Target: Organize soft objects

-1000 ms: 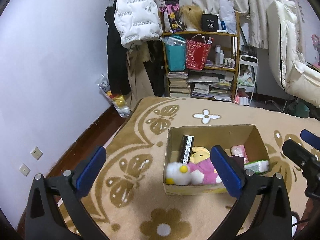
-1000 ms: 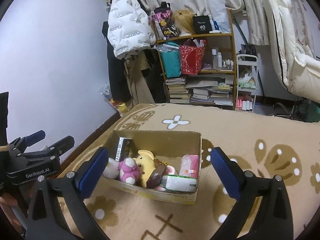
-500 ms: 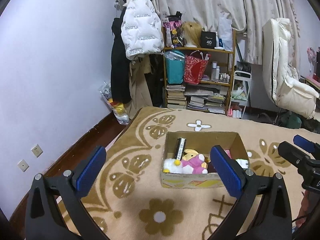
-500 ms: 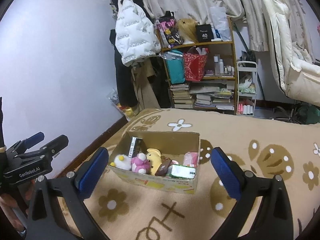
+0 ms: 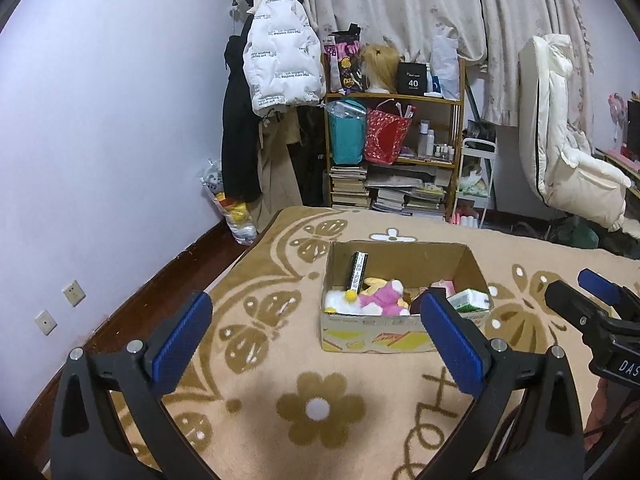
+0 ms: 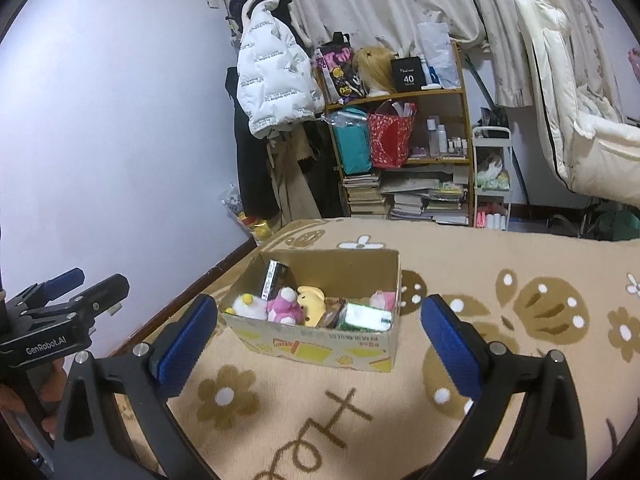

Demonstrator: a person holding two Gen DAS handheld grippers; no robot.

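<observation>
A cardboard box sits on the beige patterned carpet; it also shows in the right wrist view. Inside lie a white plush, a pink plush, a yellow plush, a black carton and a green-white tissue pack. My left gripper is open and empty, held back from the box's front. My right gripper is open and empty, also back from the box.
A wooden shelf with bags, books and bottles stands at the back wall, beside hanging coats. A white padded chair is at the right. The wall and dark floor strip run along the left of the carpet.
Both grippers have pulled back and up from the box, which now looks smaller and farther. Both stay open and empty.
</observation>
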